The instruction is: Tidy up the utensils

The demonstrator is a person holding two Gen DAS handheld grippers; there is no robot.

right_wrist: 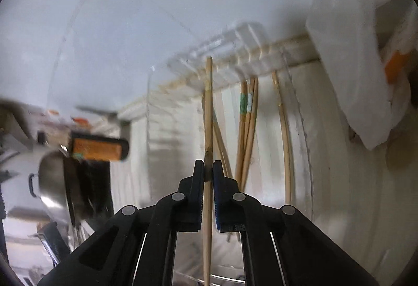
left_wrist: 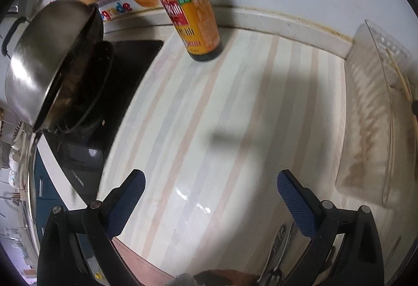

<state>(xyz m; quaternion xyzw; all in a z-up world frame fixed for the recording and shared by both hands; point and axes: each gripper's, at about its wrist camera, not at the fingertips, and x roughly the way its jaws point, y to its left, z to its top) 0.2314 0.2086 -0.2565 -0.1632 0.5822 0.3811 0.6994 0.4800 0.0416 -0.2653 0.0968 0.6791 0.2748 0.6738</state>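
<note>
My right gripper (right_wrist: 208,168) is shut on a bamboo chopstick (right_wrist: 208,113) that runs lengthwise between the fingers, above a clear plastic container (right_wrist: 303,129). Several more bamboo chopsticks (right_wrist: 247,134) lie inside that container, one with a green band. My left gripper (left_wrist: 210,181) is open and empty above the striped countertop (left_wrist: 209,116). The same clear container (left_wrist: 371,116) shows at the right edge of the left wrist view, with a chopstick partly visible in it.
A soy sauce bottle (left_wrist: 188,14) stands at the back of the counter near the wall. A steel wok (left_wrist: 49,61) sits on the black stove (left_wrist: 125,69) at left. White plastic bags (right_wrist: 360,56) lie right of the container.
</note>
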